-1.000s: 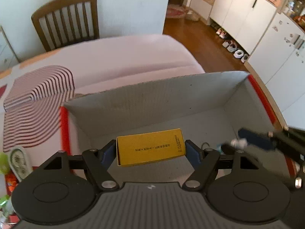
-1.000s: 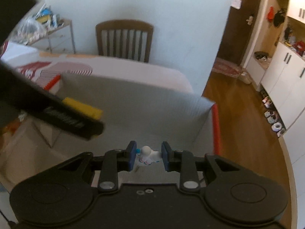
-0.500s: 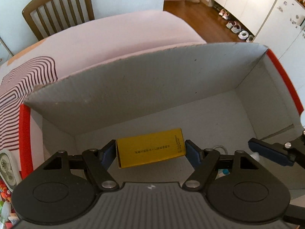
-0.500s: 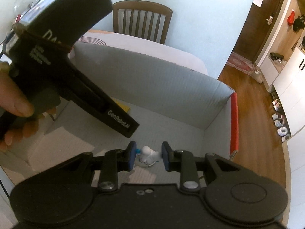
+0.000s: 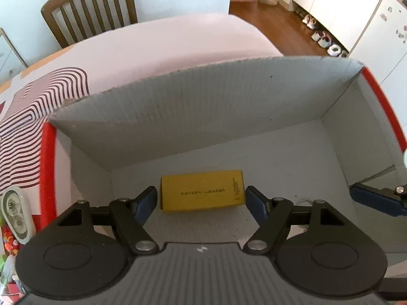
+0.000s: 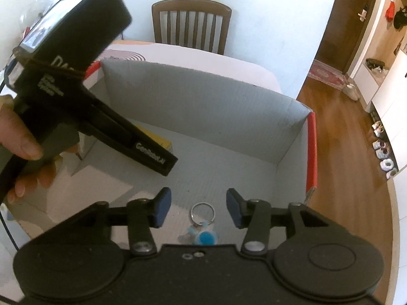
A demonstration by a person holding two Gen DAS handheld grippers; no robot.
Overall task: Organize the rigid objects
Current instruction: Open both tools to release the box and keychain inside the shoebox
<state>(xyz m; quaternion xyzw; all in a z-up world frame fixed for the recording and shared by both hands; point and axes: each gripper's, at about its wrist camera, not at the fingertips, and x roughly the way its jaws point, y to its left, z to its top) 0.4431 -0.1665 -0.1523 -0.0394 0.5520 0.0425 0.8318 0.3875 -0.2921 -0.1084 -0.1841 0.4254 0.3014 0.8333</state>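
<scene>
A yellow box (image 5: 202, 193) sits crosswise between the blue pads of my left gripper (image 5: 201, 200), which is shut on it low inside the grey cardboard box (image 5: 203, 117) with red edges. In the right wrist view the left gripper's black body (image 6: 76, 106) and a hand fill the left side, with a corner of the yellow box (image 6: 164, 142) showing behind it. My right gripper (image 6: 195, 207) is opening its jaws. A keychain (image 6: 202, 230) with a metal ring and a blue-white charm lies on the box floor between them, and the pads do not touch it.
The cardboard box stands on a pink-clothed table (image 5: 178, 43) with a striped mat (image 5: 38, 106) to its left. A wooden chair (image 5: 89, 12) stands behind the table. A white oval item (image 5: 15, 216) lies by the box's left wall. Wooden floor and white cabinets are to the right.
The right jaws have spread apart and the keychain now lies loose on the box floor. The left gripper has sunk lower into the box with the yellow box.
</scene>
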